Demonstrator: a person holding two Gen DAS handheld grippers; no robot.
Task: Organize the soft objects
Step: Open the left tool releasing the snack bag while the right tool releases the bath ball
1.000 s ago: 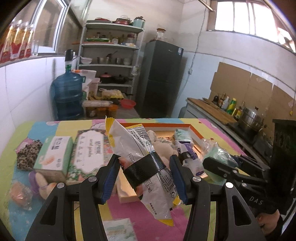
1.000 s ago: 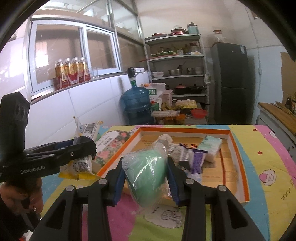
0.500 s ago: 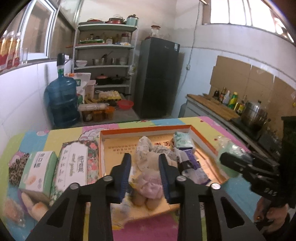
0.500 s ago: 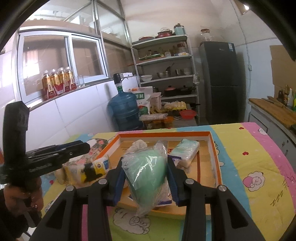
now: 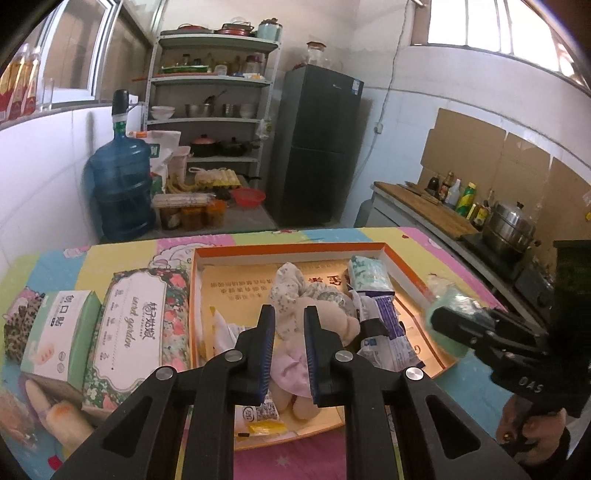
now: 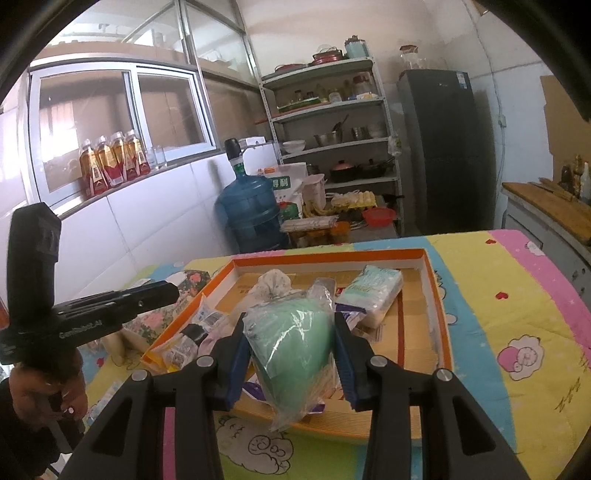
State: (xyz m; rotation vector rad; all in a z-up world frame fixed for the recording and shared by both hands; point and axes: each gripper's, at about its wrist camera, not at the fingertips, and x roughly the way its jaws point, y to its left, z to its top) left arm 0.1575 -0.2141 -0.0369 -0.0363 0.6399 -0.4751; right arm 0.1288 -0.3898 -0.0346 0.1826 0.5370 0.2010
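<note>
Now right gripper (image 6: 290, 363) clamping green bagged bundle (image 6: 291, 341), left gripper (image 5: 289, 349) closing, seemingly empty.

Kitchen, white tiled walls (image 5: 48, 173). Metal shelf rack (image 5: 212, 81) against the back wall, loaded with pots and bowls; dark fridge (image 5: 317, 147) just right of it. Blue water jug (image 5: 120, 177) on the floor left of the rack, food boxes beside it. Sliding window (image 6: 122, 118) on the left wall, drink bottles (image 6: 114, 160) lined on its sill. High window (image 5: 491, 33) on the right, daylight coming in. Wooden counter (image 5: 432, 206) along the right wall with bottles and a steel pot (image 5: 511, 230), cardboard sheets (image 5: 491, 155) behind.
</note>
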